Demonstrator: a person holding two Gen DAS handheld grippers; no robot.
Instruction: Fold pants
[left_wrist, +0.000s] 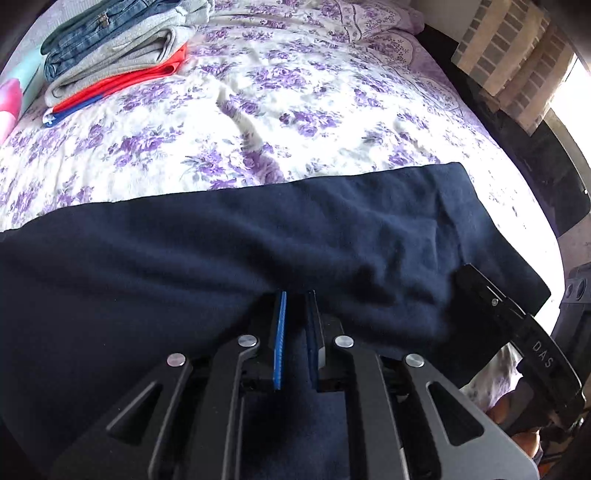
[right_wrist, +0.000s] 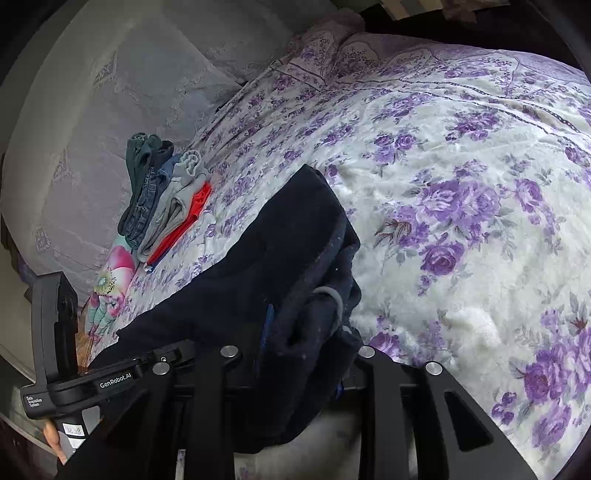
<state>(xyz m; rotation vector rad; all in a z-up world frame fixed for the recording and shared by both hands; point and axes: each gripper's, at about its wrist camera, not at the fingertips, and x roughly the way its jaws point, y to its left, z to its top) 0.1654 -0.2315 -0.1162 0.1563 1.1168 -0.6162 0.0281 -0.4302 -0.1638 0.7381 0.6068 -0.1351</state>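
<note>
The left gripper points low toward 12 o'clock, its blue pads a narrow gap apart with navy pants cloth between them, apparently pinched. The right gripper is buried in bunched waistband; its fingers are hidden, so their state is unclear. The pants lie lengthwise across the floral bedspread, clothes stack at 10 o'clock.

The left hand-held gripper is clamped on navy cloth, blue pads nearly together. The right hand-held gripper (mostly buried in fabric) grips a bunched fold, tilted slightly leftward.
</note>
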